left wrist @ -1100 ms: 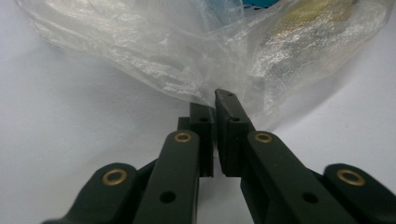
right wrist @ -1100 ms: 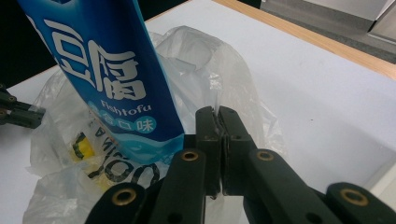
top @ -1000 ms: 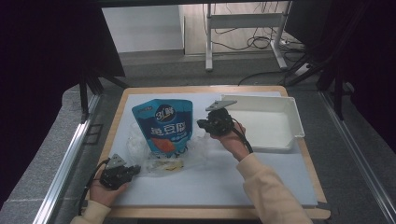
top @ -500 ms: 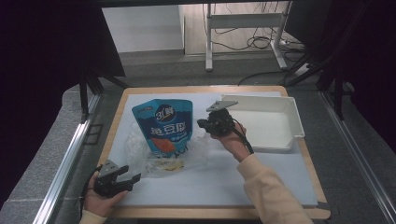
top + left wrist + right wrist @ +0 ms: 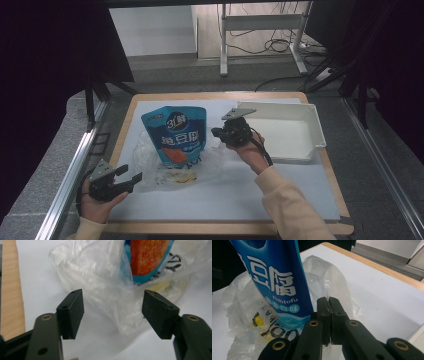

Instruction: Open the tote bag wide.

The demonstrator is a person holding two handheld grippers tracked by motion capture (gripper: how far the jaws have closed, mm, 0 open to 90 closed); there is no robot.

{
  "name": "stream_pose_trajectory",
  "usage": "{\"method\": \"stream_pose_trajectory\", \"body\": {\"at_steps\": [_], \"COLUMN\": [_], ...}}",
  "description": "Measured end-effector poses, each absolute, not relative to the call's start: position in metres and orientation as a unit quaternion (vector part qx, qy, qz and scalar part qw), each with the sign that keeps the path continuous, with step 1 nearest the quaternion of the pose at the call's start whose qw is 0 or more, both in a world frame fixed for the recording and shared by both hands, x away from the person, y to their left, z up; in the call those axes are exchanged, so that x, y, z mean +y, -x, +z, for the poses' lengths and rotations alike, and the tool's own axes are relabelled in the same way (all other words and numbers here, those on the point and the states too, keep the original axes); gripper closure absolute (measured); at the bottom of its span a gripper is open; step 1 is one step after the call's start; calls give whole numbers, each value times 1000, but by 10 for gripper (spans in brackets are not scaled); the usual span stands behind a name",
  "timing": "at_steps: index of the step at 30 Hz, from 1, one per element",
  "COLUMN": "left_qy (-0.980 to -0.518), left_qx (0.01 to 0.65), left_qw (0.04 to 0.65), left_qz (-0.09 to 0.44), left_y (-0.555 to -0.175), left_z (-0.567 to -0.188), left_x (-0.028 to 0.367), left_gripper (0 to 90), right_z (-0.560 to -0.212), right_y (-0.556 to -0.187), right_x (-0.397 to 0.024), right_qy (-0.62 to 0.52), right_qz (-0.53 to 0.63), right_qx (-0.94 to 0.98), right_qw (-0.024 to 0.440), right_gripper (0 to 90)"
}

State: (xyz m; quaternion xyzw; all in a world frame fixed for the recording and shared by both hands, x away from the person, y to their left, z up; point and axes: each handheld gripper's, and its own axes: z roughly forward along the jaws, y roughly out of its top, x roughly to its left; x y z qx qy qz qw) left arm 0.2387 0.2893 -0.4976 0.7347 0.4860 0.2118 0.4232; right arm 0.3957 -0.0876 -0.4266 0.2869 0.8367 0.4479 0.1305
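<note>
My left gripper [image 5: 113,312] has just been opening, jaws wide apart and empty before the plastic bag [image 5: 105,290]; my right gripper [image 5: 329,303] pinches that bag's edge.

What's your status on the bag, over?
Left gripper just opened, nothing between its jaws. Right gripper shut on plastic bag. Blue pouch partly in it. Nothing in the way.

A wooden-edged table [image 5: 320,150] with a pale blue top stood in the middle of the high view, on grey carpet [image 5: 55,165]. At twelve o'clock a white wall panel [image 5: 150,30] caught the light, and beside it, toward one o'clock, a white metal stand [image 5: 260,22] rose over tangled cables [image 5: 270,47] (loosely coiled on the floor). Black curtains [image 5: 45,65] darkened nine and three o'clock.
</note>
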Motion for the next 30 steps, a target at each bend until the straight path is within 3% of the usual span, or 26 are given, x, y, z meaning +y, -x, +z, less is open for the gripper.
{"method": "stream_pose_trajectory", "body": {"at_steps": [9,16,25,30], "left_qy": [-756,-774,-785,-781], "left_qx": [458,458,463,477], "left_qw": [418,398,374,364], "left_qz": [211,180,171,174], "left_y": [-264,-289,-305,-306], "left_z": [-481,-489,-500,-502], "left_x": [268,252,248,254], "left_gripper": [478,585,866,900], "right_z": [-429,-432,-432,-435], "right_y": [-396,-397,-397,-398], "right_x": [-88,-89,-90,-91], "right_qy": [-287,-288,-290,-298], "right_qz": [448,447,447,440], "right_qx": [837,837,836,836], "right_qw": [129,127,129,139], "right_gripper": [872,872,872,876]}}
